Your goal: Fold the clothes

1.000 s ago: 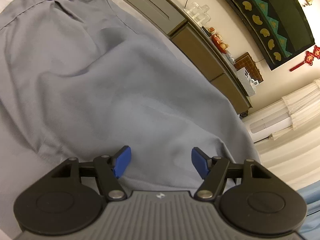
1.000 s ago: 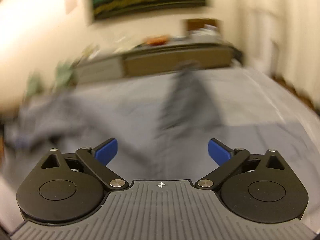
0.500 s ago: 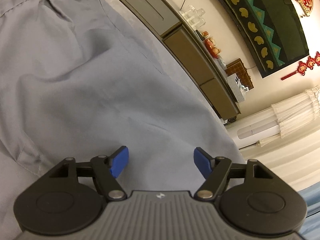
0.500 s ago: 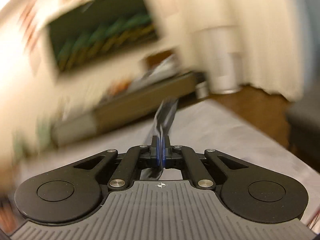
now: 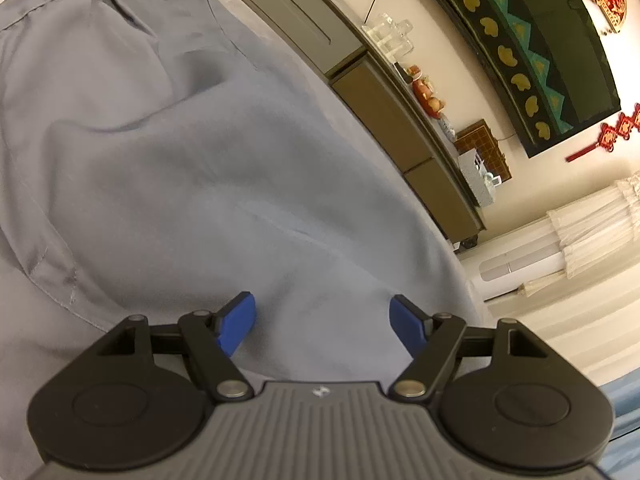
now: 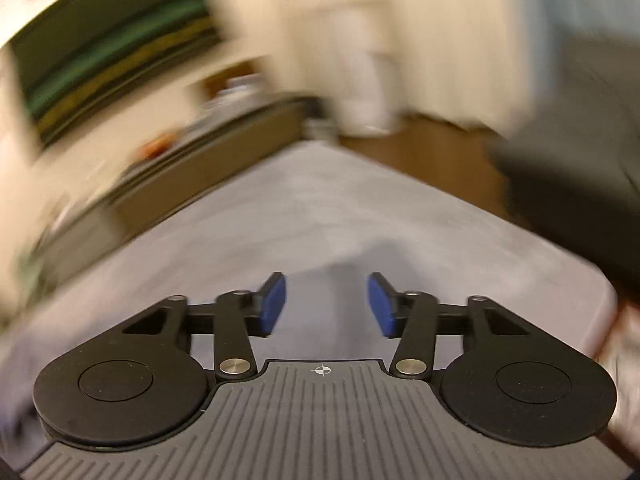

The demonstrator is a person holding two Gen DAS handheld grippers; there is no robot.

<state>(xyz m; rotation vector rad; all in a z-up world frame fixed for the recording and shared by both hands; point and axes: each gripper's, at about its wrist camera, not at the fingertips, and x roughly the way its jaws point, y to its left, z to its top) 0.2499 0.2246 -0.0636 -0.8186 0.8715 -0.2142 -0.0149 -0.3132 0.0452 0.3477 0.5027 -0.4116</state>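
Grey trousers lie spread over the grey-covered table, waistband with a small white label at the far top left. My left gripper hovers open just above the cloth, its blue pads apart with nothing between them. The right wrist view is heavily blurred. There my right gripper is open, blue fingertips apart, above a dim grey fold of cloth near the table's far corner.
A long low cabinet with glassware, fruit and small boxes runs along the wall behind the table. A dark painting and red hanging ornaments are above it. White curtains and a white appliance stand right. The table's grey cover ends at a corner.
My right gripper shut on a strip of grey cloth half a second ago and has now opened, letting it go, while swinging fast. My left gripper slid a little along the trousers, still open.
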